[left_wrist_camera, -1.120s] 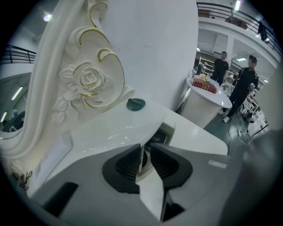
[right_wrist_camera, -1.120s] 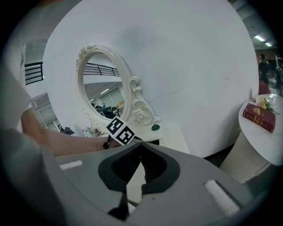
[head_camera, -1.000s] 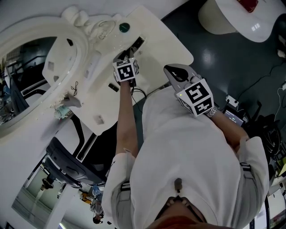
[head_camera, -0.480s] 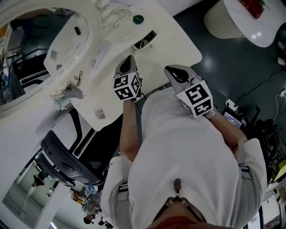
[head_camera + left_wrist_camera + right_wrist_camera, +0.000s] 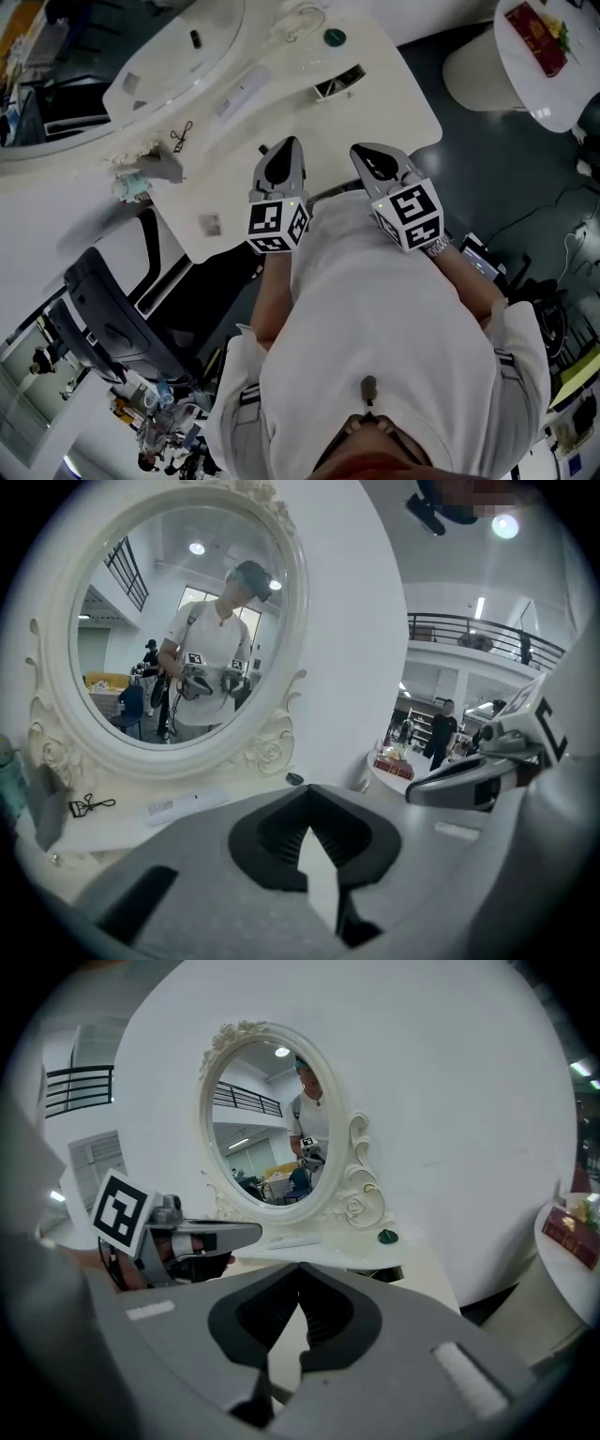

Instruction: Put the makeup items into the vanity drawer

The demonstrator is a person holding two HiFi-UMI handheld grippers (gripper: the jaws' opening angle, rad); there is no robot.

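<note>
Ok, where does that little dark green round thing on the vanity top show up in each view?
Head view: green round item near the top edge, right of centre, on the vanity top.
Left gripper view: green round item at centre.
Right gripper view: green round item right of centre.
Shared landmark: the long white bar, always to its left.

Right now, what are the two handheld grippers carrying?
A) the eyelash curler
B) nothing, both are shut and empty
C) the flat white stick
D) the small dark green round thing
B: the left gripper and the right gripper each have their jaws closed together with nothing between them, and the eyelash curler lies on the vanity top.
</note>
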